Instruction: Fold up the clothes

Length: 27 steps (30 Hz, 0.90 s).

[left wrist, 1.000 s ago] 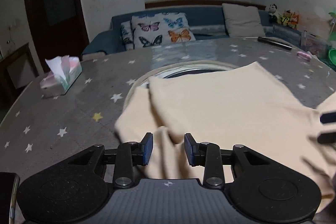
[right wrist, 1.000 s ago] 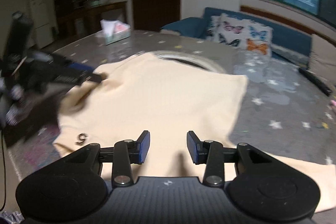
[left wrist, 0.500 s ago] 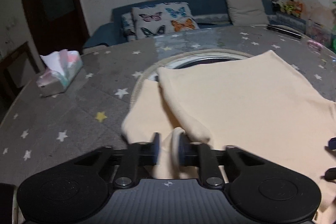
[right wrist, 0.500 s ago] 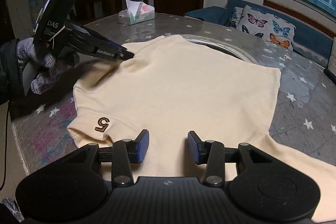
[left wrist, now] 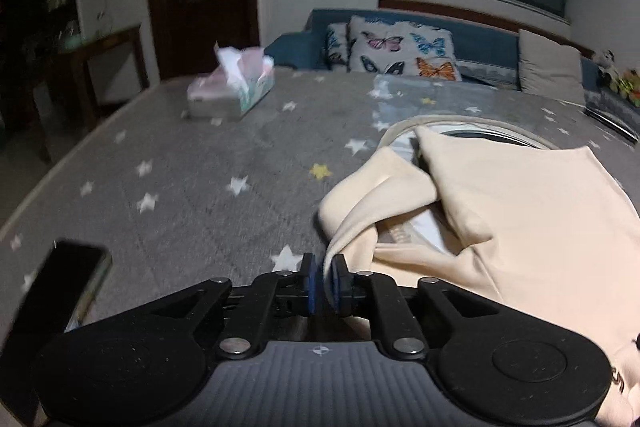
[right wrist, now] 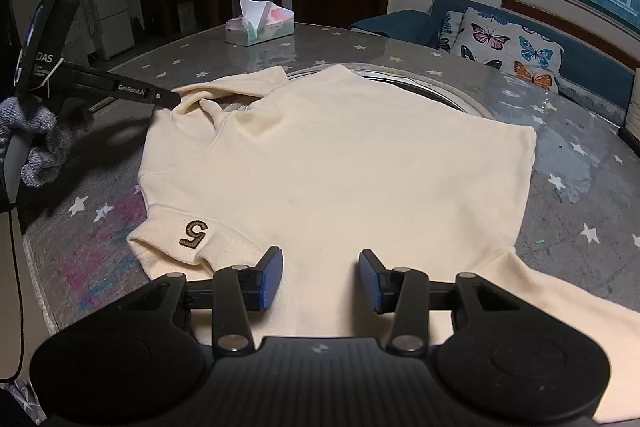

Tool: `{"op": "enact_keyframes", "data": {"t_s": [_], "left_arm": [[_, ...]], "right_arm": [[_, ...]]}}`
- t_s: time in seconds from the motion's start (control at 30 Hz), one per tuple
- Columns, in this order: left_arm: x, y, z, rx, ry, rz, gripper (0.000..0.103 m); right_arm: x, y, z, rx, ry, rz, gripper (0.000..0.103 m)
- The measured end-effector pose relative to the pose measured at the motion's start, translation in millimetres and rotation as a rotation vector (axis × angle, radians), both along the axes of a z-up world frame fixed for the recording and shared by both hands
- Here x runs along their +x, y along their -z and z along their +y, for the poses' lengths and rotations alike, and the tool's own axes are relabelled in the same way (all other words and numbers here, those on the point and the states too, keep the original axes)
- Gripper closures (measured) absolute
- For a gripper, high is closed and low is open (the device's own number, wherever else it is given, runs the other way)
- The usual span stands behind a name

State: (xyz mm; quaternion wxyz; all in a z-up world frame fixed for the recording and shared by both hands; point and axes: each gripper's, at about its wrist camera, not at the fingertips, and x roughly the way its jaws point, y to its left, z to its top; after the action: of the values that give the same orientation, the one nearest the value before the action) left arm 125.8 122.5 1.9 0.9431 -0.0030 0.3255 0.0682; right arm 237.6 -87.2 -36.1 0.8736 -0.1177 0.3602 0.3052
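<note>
A cream sweatshirt (right wrist: pixel 340 163) lies spread on the round star-patterned table (left wrist: pixel 180 187), its far edge over the table's central ring. The left gripper (left wrist: pixel 323 281) is clamped on a fold of the sweatshirt's near-left edge, lifting it slightly off the table; from the right wrist view its tip (right wrist: pixel 168 99) meets the cloth at the garment's far-left corner. The right gripper (right wrist: pixel 319 279) hovers with jaws wide apart over the sweatshirt's near edge, just beside the sleeve patch "5" (right wrist: pixel 194 233). A tissue box (right wrist: pixel 260 25) sits beyond the sweatshirt, well apart
</note>
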Motion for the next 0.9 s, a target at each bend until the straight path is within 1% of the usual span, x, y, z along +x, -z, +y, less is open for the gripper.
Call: {"op": "enact_keyframes", "data": {"t_s": [0.03,0.1,0.13,0.23,0.27,0.37,0.4,0.43,0.47,0.5,0.53,0.63,0.7,0.77,0.83,0.9], "left_arm": [[1,-2,-4,0.026,0.022,-0.010,0.079],[4,-6,-15,0.085,0.070,-0.028,0.070],[7,-7,-20,0.117,0.097,-0.035,0.070],[24,-4,-41,0.207,0.197,-0.019,0.070],[33,0,-48,0.252,0.218,-0.001,0.070],[50,17,-60,0.353,0.263,0.046,0.068],[54,20,-59,0.364,0.262,0.051,0.070],[59,23,-58,0.375,0.261,0.056,0.082],[60,21,-52,0.347,0.233,0.048,0.090],[60,19,-45,0.319,0.204,0.039,0.092],[61,17,-38,0.290,0.175,0.031,0.093],[50,2,1,0.152,0.017,-0.036,0.094],[39,-3,31,0.055,-0.094,-0.056,0.094],[29,-2,59,0.006,-0.191,-0.057,0.094],[18,4,83,-0.018,-0.263,-0.033,0.094],[9,11,101,-0.058,-0.294,0.002,0.093]], "right_arm": [[0,0,0,0.001,0.001,0.001,0.060],[0,0,0,0.002,0.003,0.002,0.058],[0,1,0,0.002,0.003,0.002,0.058],[1,1,1,0.004,0.005,0.005,0.057],[1,1,1,0.006,0.006,0.007,0.057],[2,1,0,0.010,0.008,0.012,0.057],[2,1,0,0.011,0.009,0.014,0.056],[2,1,0,0.012,0.009,0.015,0.056],[3,1,0,0.013,0.011,0.016,0.055],[3,1,-1,0.014,0.013,0.017,0.054],[3,2,-1,0.014,0.014,0.017,0.053],[4,2,-1,0.016,0.016,0.018,0.052],[4,2,-1,0.013,0.015,0.017,0.052],[4,2,-1,0.011,0.016,0.016,0.052],[4,2,0,0.008,0.016,0.016,0.052],[4,1,1,0.003,0.017,0.015,0.052]]}}
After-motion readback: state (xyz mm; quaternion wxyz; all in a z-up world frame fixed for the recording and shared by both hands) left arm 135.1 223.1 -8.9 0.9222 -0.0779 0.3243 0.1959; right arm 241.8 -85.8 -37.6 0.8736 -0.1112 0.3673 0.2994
